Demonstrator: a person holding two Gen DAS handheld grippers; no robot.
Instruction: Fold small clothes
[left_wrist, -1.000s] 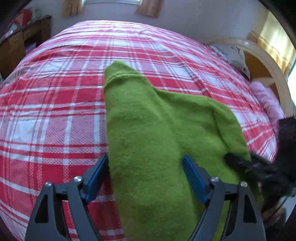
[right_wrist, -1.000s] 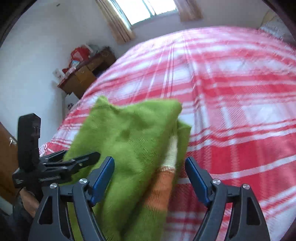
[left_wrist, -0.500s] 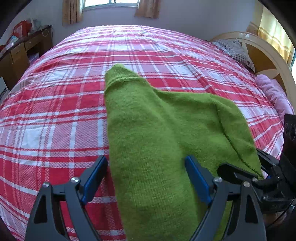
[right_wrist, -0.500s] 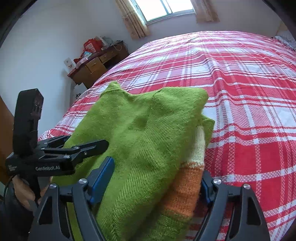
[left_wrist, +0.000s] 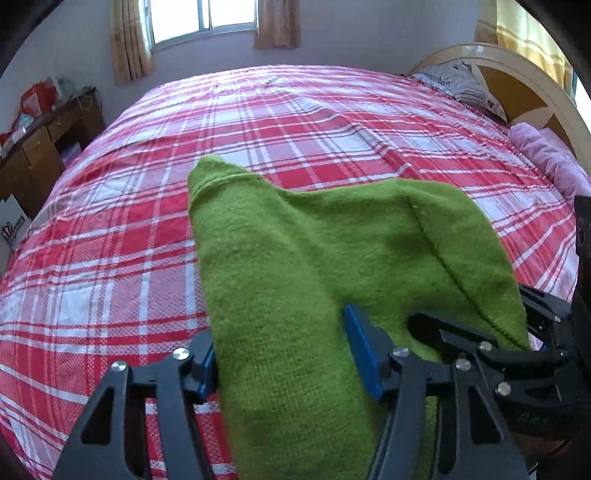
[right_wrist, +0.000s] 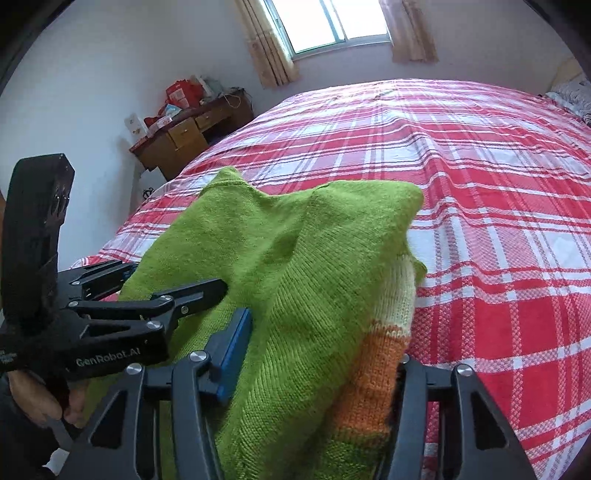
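Observation:
A small green knitted sweater with a cream and orange band is held folded above the red plaid bed. My left gripper is shut on a thick fold of it near the front edge. My right gripper is shut on the other side, over the orange band. The far end of the sweater hangs forward over the bed. Each gripper shows in the other's view, the right and the left.
The bed fills the view. A wooden desk with red bags stands at the far left by the wall. A curved headboard, a patterned pillow and a pink pillow are at the right.
Both grippers have narrowed onto the sweater and lifted it. The view has tilted up, so more of the bed, window and wall shows.

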